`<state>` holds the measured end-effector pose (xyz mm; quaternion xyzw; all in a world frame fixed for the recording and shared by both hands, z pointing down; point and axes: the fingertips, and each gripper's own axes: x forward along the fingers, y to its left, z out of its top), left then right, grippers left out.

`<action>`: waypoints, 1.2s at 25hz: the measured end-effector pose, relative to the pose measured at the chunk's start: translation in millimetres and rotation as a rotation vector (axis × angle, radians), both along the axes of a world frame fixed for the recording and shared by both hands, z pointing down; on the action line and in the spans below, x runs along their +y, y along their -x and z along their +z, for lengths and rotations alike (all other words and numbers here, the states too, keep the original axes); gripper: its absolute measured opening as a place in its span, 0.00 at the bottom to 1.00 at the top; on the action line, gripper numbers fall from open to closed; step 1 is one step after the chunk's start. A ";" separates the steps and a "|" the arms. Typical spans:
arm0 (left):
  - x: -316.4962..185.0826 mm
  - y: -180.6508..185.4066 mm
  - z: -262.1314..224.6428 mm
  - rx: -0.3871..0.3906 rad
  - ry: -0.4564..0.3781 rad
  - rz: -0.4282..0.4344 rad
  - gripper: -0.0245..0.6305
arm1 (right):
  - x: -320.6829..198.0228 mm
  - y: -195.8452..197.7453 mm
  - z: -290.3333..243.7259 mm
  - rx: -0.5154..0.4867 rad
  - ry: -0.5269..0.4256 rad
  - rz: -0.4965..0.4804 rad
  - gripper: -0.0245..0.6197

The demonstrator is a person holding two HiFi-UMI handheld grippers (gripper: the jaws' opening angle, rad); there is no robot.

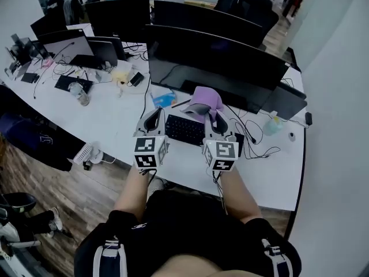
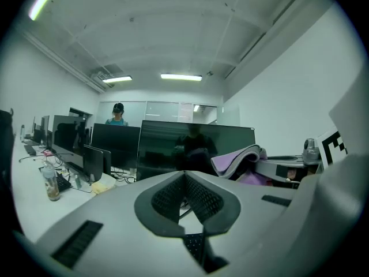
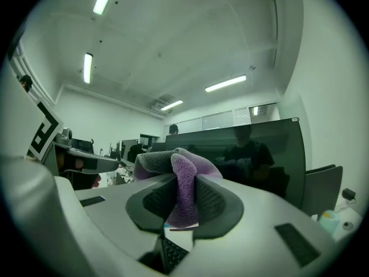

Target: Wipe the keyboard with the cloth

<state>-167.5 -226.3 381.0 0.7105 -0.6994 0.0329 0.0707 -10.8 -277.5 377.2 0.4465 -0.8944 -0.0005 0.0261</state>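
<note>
Desk (image 1: 115, 126): cloth (image 3: 184, 172) pinched in R hand-held gripper (image 3: 183, 198), by kbd (image 1: 184, 130).

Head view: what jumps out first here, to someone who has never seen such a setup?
The purple cloth stands out, pinched in the right tongs by the black keyboard on the white desk. The left tongs sit shut and empty at the keyboard's left, and a wide dark monitor looms behind.
</note>
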 end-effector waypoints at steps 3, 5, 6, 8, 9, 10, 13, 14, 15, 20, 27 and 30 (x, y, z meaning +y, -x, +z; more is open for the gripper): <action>-14.9 25.4 1.2 -0.007 0.006 0.060 0.05 | -6.2 28.7 0.6 0.002 -0.016 0.045 0.18; -22.1 39.4 4.4 -0.011 0.007 0.101 0.05 | -9.6 44.5 4.0 0.001 -0.023 0.077 0.18; -25.2 46.2 6.8 -0.012 0.007 0.120 0.05 | -10.6 52.7 6.9 0.001 -0.027 0.088 0.18; -30.4 60.2 13.7 -0.015 0.008 0.151 0.05 | -11.8 69.8 15.0 0.003 -0.033 0.099 0.18; -32.7 66.8 17.8 -0.015 0.010 0.165 0.05 | -12.5 77.6 20.4 0.003 -0.030 0.105 0.17; -34.5 73.0 21.9 -0.016 0.013 0.178 0.05 | -13.4 84.6 26.7 0.002 -0.021 0.112 0.17; -37.6 89.0 32.8 -0.018 0.024 0.217 0.05 | -15.9 102.6 48.7 0.011 0.016 0.140 0.17; -38.3 93.3 35.6 -0.019 0.028 0.231 0.05 | -16.3 107.6 55.7 0.018 0.025 0.150 0.17; -39.0 97.0 38.4 -0.019 0.032 0.243 0.05 | -16.7 111.8 62.4 0.028 0.034 0.160 0.17; -46.6 111.1 47.7 -0.022 0.044 0.273 0.05 | -22.5 126.3 92.5 0.089 0.074 0.193 0.17; -48.8 119.9 52.2 -0.046 0.040 0.295 0.05 | -34.5 146.0 136.4 0.127 0.106 0.212 0.17; -45.7 131.2 55.2 -0.047 0.046 0.283 0.05 | -38.4 161.8 159.8 0.137 0.156 0.189 0.17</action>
